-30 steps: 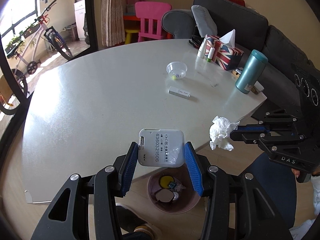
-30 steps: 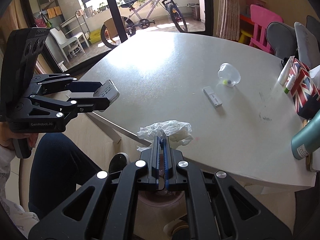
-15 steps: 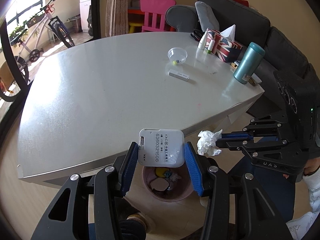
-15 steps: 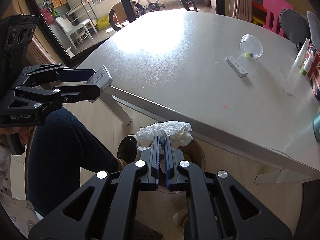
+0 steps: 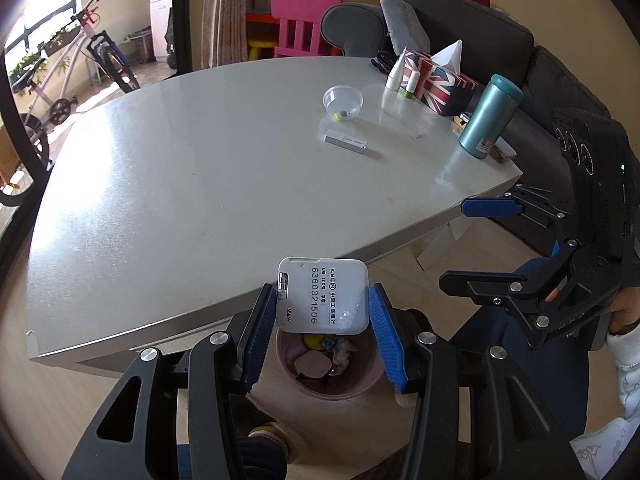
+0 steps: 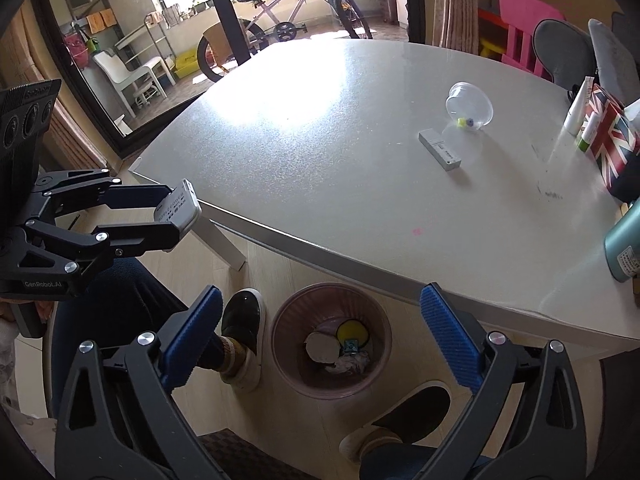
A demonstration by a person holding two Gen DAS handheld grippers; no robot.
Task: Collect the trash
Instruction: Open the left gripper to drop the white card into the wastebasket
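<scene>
My left gripper (image 5: 323,326) is shut on a white ICBC card device (image 5: 323,300) and holds it above the pink trash bin (image 5: 332,384) on the floor by the table edge. It also shows in the right wrist view (image 6: 178,210). My right gripper (image 6: 320,338) is open and empty, straight above the bin (image 6: 288,320). The crumpled white tissue (image 6: 352,362) lies in the bin among other trash. On the table (image 5: 180,184) lie a white stick-shaped device (image 5: 346,141) and a clear plastic cup (image 5: 343,102) on its side.
A Union Jack tissue box (image 5: 440,80), small bottles (image 5: 396,74) and a teal flask (image 5: 490,116) stand at the table's far right. The person's shoes (image 6: 242,340) are beside the bin. A sofa, pink chair and bicycle stand beyond the table.
My right gripper has opened and the tissue has dropped into the bin. Both grippers have drawn back from the table toward the bin. The left still holds the card device.
</scene>
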